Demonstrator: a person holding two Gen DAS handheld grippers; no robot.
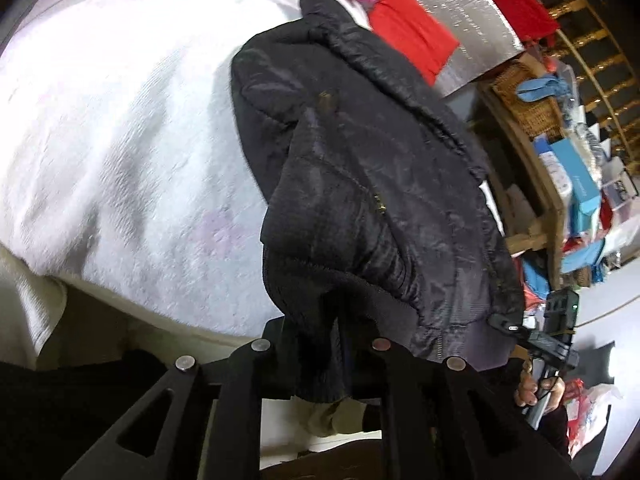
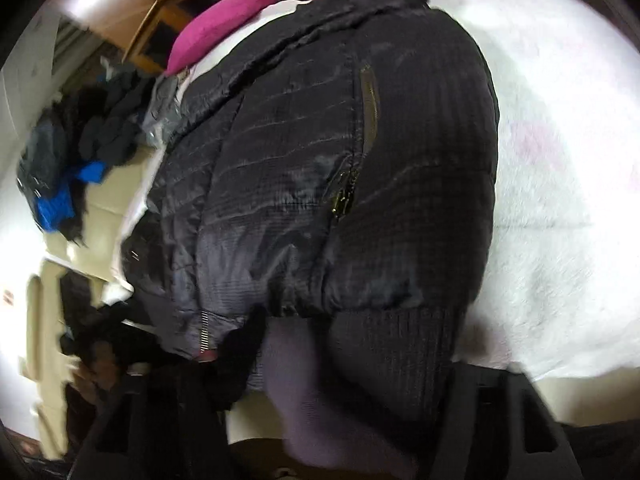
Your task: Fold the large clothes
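Observation:
A black quilted jacket (image 1: 360, 168) lies on a bed covered with a white blanket (image 1: 120, 120). My left gripper (image 1: 320, 344) is shut on the jacket's ribbed hem, which bunches between the fingers. In the right wrist view the jacket (image 2: 320, 160) fills the middle, with a zip pocket showing. My right gripper (image 2: 344, 400) is shut on the ribbed hem (image 2: 384, 360) at the jacket's bottom edge. The right gripper also shows at the jacket's far corner in the left wrist view (image 1: 508, 326).
A red garment (image 1: 412, 36) and a pink one (image 2: 224, 28) lie at the far end of the bed. A cluttered wooden shelf (image 1: 552, 184) stands beside it. A pile of dark and blue clothes (image 2: 72, 160) lies to the left in the right wrist view.

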